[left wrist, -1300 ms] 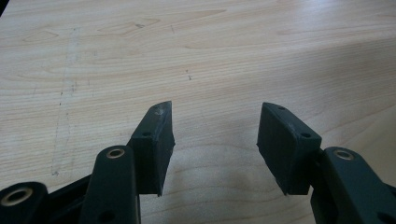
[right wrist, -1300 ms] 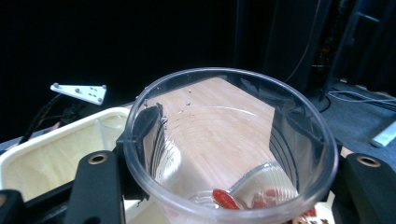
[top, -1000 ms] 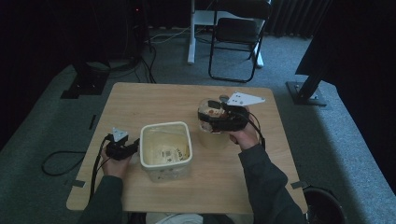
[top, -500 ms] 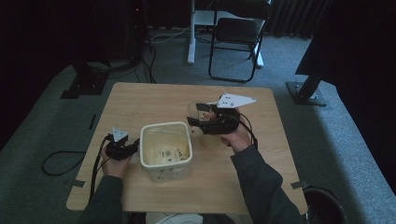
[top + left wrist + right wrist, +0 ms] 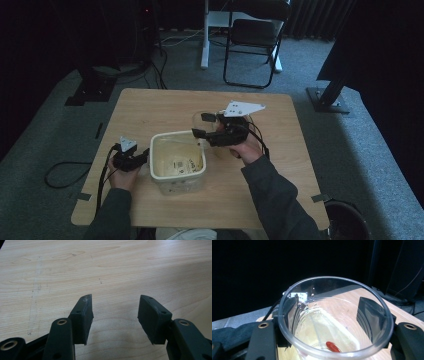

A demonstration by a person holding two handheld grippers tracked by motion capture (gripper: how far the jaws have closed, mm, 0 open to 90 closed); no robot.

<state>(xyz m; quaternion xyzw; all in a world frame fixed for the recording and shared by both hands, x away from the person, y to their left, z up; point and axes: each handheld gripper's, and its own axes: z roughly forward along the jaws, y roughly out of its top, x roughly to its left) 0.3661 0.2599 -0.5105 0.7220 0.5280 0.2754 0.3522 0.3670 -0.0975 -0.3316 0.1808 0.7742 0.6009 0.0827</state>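
Note:
My right gripper (image 5: 201,125) is shut on a clear plastic cup (image 5: 199,120) and holds it on its side above the table, mouth toward the far right rim of the white tub (image 5: 152,161). In the right gripper view the cup (image 5: 337,322) sits between the two black pads (image 5: 372,315), with a small red piece (image 5: 332,346) and some pale liquid inside. My left gripper (image 5: 142,156) rests low on the table, just left of the tub. Its jaws (image 5: 115,317) stand open over bare wood with nothing between them.
The tub stands in the near middle of the wooden table (image 5: 150,107) and holds a yellowish layer with a printed label. A black folding chair (image 5: 252,42) and a white desk leg stand on the carpet behind. Cables (image 5: 65,175) trail off the table's left side.
My right gripper has carried the cup leftward, from the right middle of the table to the tub's far right rim. The left gripper and the tub have stayed put.

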